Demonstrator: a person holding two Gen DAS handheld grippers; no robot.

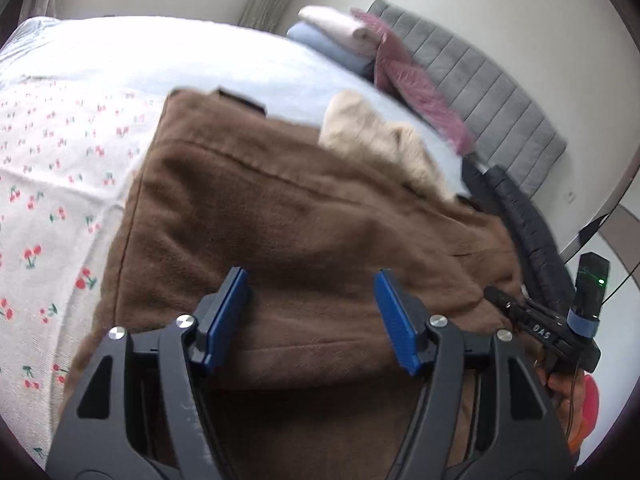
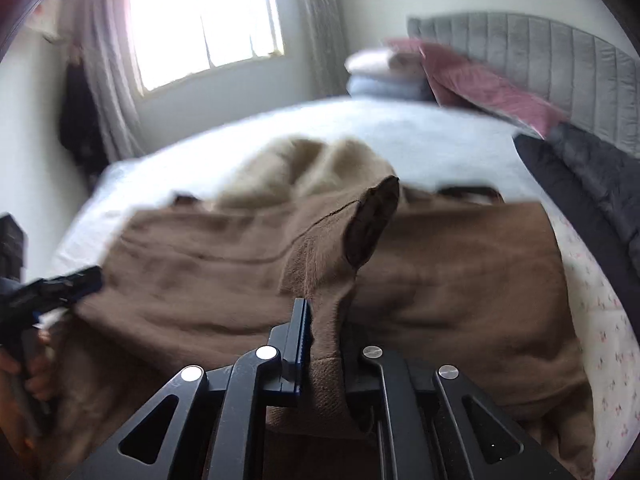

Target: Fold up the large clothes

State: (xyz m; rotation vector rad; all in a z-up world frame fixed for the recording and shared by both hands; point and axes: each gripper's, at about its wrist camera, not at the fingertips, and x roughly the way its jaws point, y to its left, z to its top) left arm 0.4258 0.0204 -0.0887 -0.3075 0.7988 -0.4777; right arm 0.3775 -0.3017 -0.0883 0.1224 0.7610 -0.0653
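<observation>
Jaws of my right gripper (image 2: 320,344) are clenched on a raised fold of the brown coat (image 1: 304,216), while my left gripper (image 1: 312,320) hangs released above the coat's near hem, its blue pads (image 1: 228,312) spread apart. I see the coat lying across the bed (image 1: 120,64), a cream garment (image 1: 376,140) at its far edge, a cherry-print sheet (image 1: 44,184) alongside, and folded linens (image 1: 336,36) by the grey headboard (image 1: 492,96).

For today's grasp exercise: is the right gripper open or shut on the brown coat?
Shut. The right gripper has its fingers pressed against a raised ridge of the brown coat, pinched between them.
</observation>
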